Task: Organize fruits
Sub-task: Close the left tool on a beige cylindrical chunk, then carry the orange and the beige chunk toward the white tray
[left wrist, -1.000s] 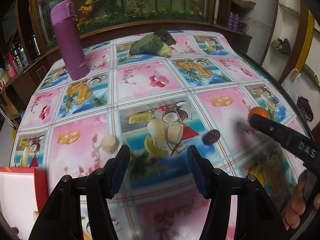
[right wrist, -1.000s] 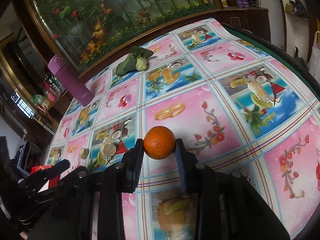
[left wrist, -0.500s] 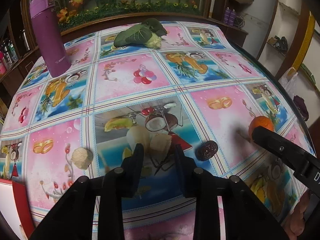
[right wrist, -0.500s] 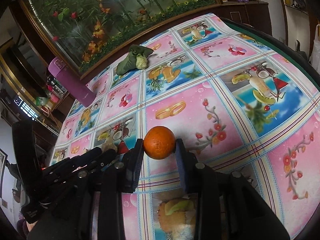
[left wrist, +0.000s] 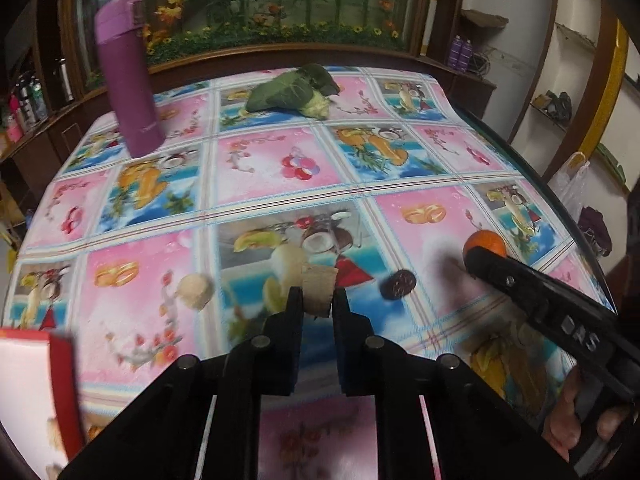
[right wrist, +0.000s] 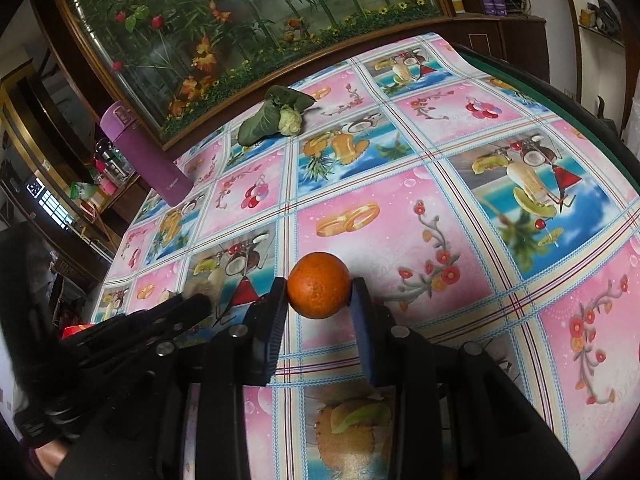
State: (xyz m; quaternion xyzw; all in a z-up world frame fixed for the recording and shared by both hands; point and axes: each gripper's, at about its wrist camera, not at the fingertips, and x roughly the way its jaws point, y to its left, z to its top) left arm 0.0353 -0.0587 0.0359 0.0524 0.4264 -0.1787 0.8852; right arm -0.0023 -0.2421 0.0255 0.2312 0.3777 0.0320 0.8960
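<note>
Tablecloth (left wrist: 256, 208) floral | my left gripper (left wrist: 317, 300) just closed, pinching pale fruit piece (left wrist: 318, 290) | right gripper (right wrist: 320, 292) clamps orange (right wrist: 319, 285)

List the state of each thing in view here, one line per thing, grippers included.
left gripper: shut on the pale beige piece, having just closed
pale beige piece: clamped between the pads
right gripper: shut on the orange
orange: held between the pads
dark round fruit: loose on the tablecloth
pale lumpy fruit: loose on the tablecloth
purple bottle: upright, lid closed
leafy vegetable: lying at the far edge
</note>
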